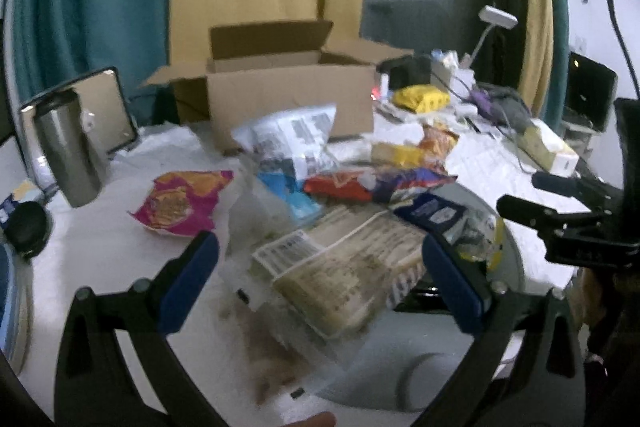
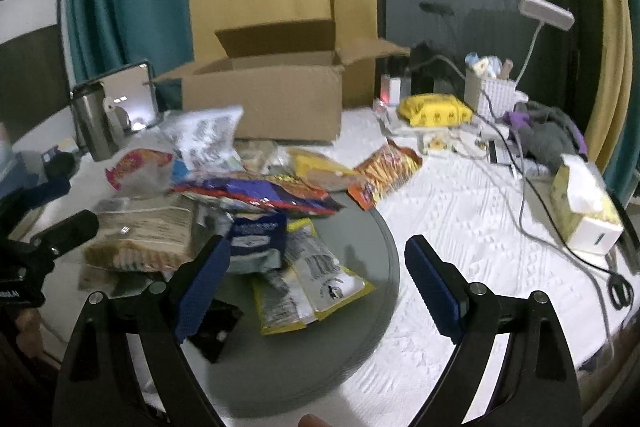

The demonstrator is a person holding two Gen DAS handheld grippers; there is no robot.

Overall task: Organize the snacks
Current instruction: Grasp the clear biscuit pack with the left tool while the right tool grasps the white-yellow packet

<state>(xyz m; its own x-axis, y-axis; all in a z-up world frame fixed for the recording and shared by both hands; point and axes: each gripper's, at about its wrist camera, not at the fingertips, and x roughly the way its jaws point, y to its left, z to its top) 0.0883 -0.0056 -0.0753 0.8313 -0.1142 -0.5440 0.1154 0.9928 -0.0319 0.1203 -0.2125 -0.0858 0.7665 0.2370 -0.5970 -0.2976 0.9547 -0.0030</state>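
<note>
Steel tumbler [image 1: 72, 151] far left by small mirror [image 2: 132, 95]; white desk lamp [image 2: 546, 11], tissue box [image 2: 584, 211], grey cables [image 2: 532, 195] right.

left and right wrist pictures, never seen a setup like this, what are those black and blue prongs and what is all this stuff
No robot here: a person holds a hand-held gripper in each hand, and each carries a wide-angle camera looking along its two fingers. The black prongs with blue pads are those fingers.

One picture looks out from the left gripper, the other from the right gripper. Each also catches the other gripper at its edge.

Both are open and hold nothing.

On the white table lies a heap of snack packs: a clear pack of biscuits in front of the left gripper, a yellow-edged packet and a dark blue pouch in front of the right one, and a pink bag off to the side. Behind stands an open cardboard box, and to the left a steel tumbler.
</note>
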